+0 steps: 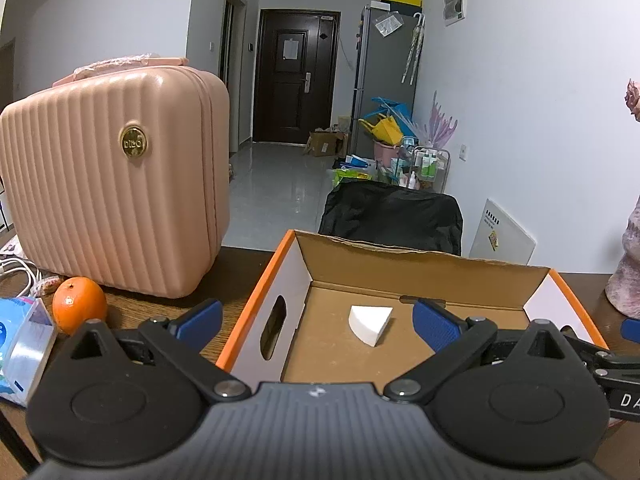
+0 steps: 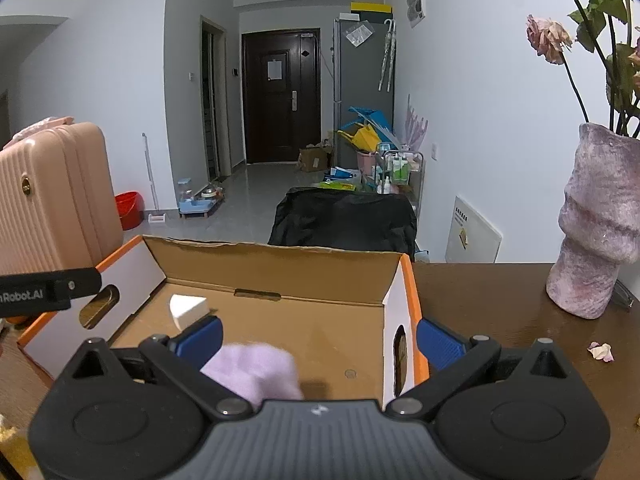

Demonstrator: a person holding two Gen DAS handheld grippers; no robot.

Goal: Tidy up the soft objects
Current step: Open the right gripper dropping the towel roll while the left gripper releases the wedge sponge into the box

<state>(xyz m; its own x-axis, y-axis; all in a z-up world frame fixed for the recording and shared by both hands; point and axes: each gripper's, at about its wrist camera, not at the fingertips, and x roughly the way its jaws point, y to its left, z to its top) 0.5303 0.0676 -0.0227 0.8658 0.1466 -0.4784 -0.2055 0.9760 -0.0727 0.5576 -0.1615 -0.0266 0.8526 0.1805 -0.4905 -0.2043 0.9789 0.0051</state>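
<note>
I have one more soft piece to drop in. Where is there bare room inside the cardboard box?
The cardboard box floor is mostly bare: a wide patch runs from the white sponge wedge across to the right end wall, behind the lilac cloth. The left back corner by the wedge and the near edge by the cloth are taken.

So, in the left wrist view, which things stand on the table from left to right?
Blue tissue pack → orange → pink suitcase → cardboard box with white sponge wedge inside → purple vase.
</note>
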